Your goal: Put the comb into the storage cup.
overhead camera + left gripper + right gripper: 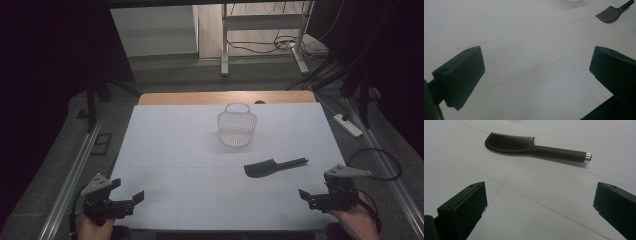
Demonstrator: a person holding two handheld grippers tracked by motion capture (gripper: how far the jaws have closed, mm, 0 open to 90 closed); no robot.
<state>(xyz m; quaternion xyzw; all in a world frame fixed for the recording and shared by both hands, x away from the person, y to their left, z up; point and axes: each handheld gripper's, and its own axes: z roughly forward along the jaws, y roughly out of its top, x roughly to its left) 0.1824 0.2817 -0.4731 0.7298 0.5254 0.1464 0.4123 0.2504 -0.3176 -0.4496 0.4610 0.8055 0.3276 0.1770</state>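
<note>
Down at the near edge of the counter point(165, 150) I have one hand-held gripper in each hand: my left hand-held gripper point(131, 198) sits at the near left corner, and my right hand-held gripper point(306, 196) at the near right corner, both pointing inward over the white surface. Each has its jaws spread wide with nothing between them; in the left gripper view and the right gripper view alike the two black jaws stand far apart over bare white surface (thin seam lines cross it). Just past my right hand-held gripper, and well nearer to it than to the left one, lies the black comb point(272, 166), flat on the counter and apart from both jaws. Its toothed head points toward the middle of the counter and its handle runs off to the right, ending in a small silvery cap point(588, 156). In the left gripper view the comb shows far off at the upper right. Farther out, near the middle of the counter's far half, stands a small white mesh basket point(236, 125), upright, with its handle raised, well apart from the comb. Beyond it the counter's wooden far edge point(200, 97) shows.
</note>
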